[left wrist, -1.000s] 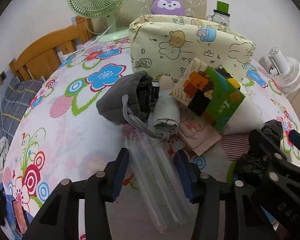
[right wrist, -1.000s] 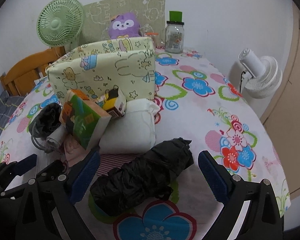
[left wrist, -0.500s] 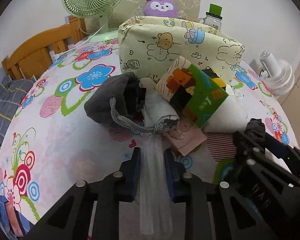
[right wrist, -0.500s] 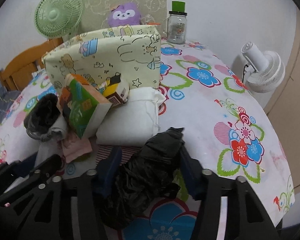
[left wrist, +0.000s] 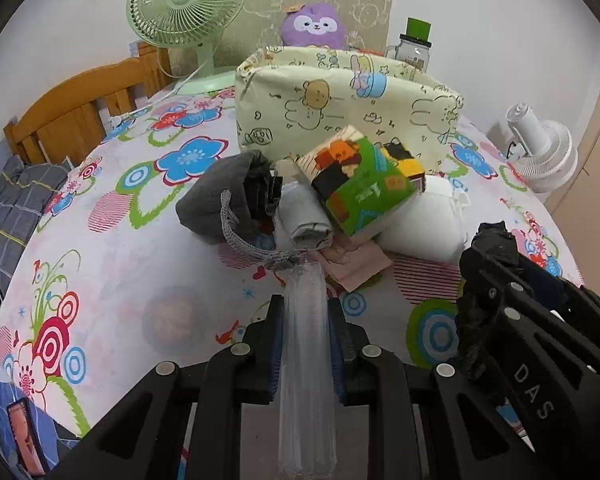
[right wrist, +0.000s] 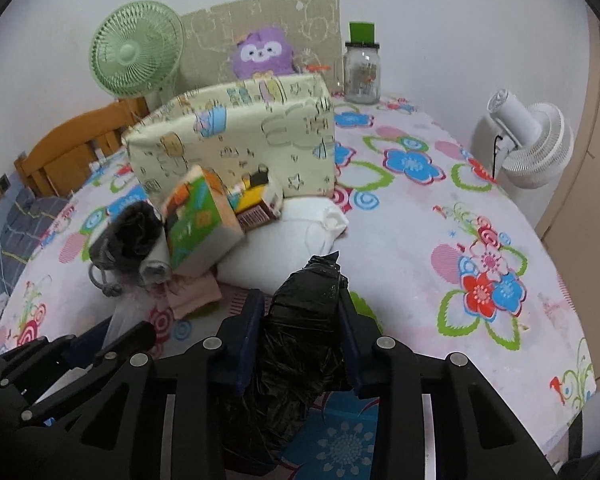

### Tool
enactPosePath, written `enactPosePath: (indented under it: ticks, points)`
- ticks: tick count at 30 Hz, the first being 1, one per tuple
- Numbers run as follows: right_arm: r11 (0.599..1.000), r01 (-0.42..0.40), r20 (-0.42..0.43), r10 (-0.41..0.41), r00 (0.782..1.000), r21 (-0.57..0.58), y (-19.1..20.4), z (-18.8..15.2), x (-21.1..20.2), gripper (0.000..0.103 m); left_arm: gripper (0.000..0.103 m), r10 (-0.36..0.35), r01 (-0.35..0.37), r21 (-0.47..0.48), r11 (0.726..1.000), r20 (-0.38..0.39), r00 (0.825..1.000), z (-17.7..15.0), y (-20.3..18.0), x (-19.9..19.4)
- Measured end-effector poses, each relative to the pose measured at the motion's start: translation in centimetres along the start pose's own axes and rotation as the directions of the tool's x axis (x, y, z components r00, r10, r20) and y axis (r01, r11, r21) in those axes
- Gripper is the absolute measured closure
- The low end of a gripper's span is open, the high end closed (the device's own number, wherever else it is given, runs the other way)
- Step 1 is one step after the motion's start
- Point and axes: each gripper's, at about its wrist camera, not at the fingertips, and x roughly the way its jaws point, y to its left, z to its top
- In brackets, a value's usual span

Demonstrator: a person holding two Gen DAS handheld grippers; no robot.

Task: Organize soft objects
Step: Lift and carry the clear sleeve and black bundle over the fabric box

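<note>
Left claw (left wrist: 306, 320): a second ago its jaws stand wide apart on either side of the clear, ribbed plastic bag roll (left wrist: 306, 360); now they press on both its sides, and the roll, flat and broad before, is squeezed into a narrow column.

Right claw (right wrist: 302, 320): a second ago its jaws gape well apart around the crumpled black plastic bag bundle (right wrist: 300, 344); now both pads touch the bundle, which bunches up between them, its tip pointing toward the white soft pouch (right wrist: 284, 244).

Both wrist views sit closer to the pile than before.
</note>
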Motion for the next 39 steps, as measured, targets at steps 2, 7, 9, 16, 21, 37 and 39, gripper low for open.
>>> enactPosePath:
  ticks: [2,7,9,16,21,37,39]
  points:
    - [1.000,0.001,0.018,-0.001,1.000,0.001,0.1,0.3,-0.6,0.064,0.084,0.000,0.000,-0.001,1.000,0.009,1.000,0.0,0.1,-0.4]
    - [1.000,-0.002,0.043,0.001,0.999,0.007,0.2,1.0,-1.7,0.064,0.084,-0.006,0.006,0.001,1.000,0.034,0.999,0.6,0.0,-1.5]
    - [1.000,-0.004,0.052,0.004,0.999,0.009,0.1,1.4,-2.1,0.064,0.084,-0.010,0.010,-0.001,1.000,0.041,0.999,0.9,0.0,-1.9]
    - [1.000,-0.014,0.080,0.014,0.997,0.005,-0.1,2.5,-3.4,0.064,0.084,-0.010,0.010,0.000,1.000,0.069,0.998,1.7,-0.3,-3.3]
    - [1.000,-0.013,0.103,0.013,0.995,0.002,-0.2,3.2,-4.6,0.064,0.084,-0.011,0.011,0.005,1.000,0.089,0.996,2.3,-0.7,-4.4]
    - [1.000,-0.008,0.216,0.008,0.976,0.000,-0.7,5.7,-9.4,0.064,0.084,-0.018,0.013,0.029,0.999,0.194,0.981,4.4,-1.6,-9.3]
    - [1.000,-0.007,0.224,0.006,0.975,0.001,-0.8,6.0,-9.8,0.064,0.084,-0.020,0.013,0.034,0.999,0.201,0.979,4.5,-1.8,-9.7]
